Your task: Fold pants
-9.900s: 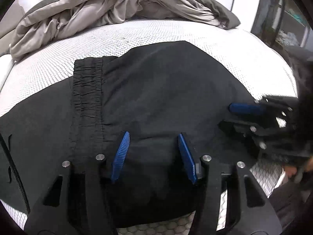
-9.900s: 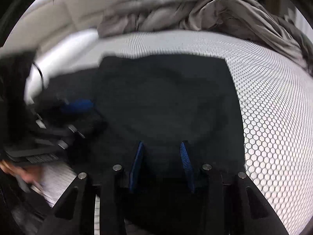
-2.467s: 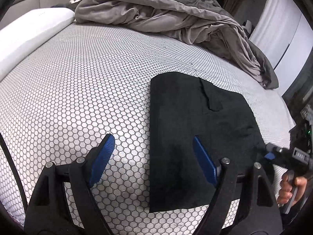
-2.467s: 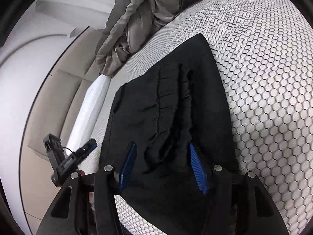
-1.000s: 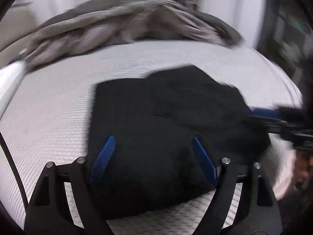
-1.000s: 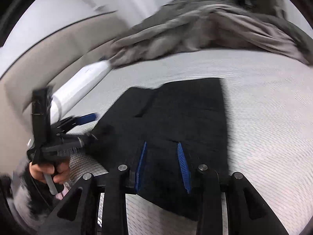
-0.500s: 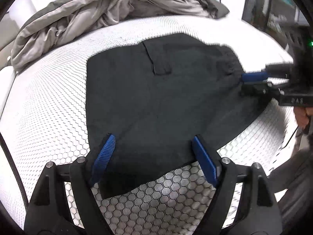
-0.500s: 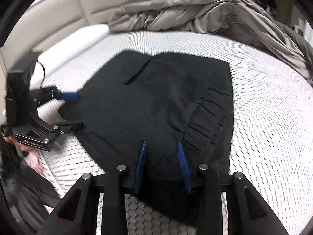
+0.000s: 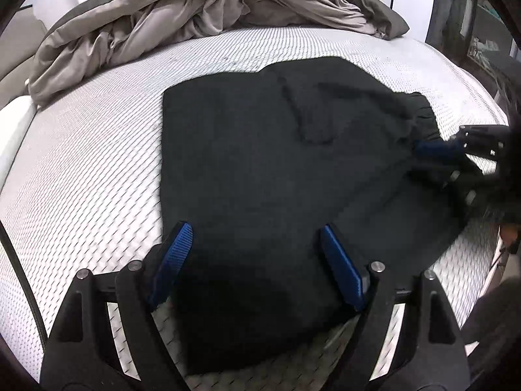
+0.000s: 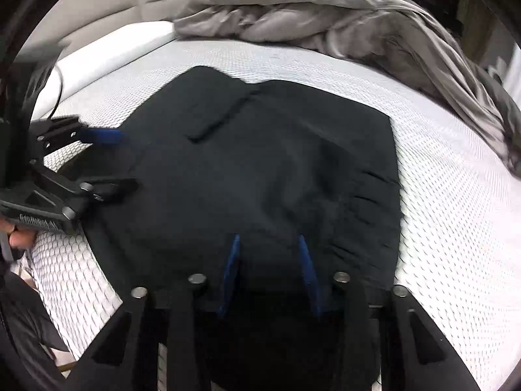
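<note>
We see the black pants (image 9: 276, 176) folded on the bed (image 9: 81, 169), closer beneath both tools than half a second ago. The left gripper (image 9: 257, 264) holds its fingers spread wide; the right gripper (image 10: 268, 270) pinches a fabric fold (waistband edge blurred, near corners hidden behind the fingers).

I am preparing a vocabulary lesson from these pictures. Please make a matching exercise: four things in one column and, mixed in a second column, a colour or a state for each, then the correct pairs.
Things
1. pants
2. duvet
3. mattress cover
4. left gripper

Descriptions
A. grey-brown, crumpled in a heap
B. black, lying folded and flat
C. fingers spread wide above black cloth
D. white with a honeycomb pattern

Pairs: 1-B, 2-A, 3-D, 4-C
</note>
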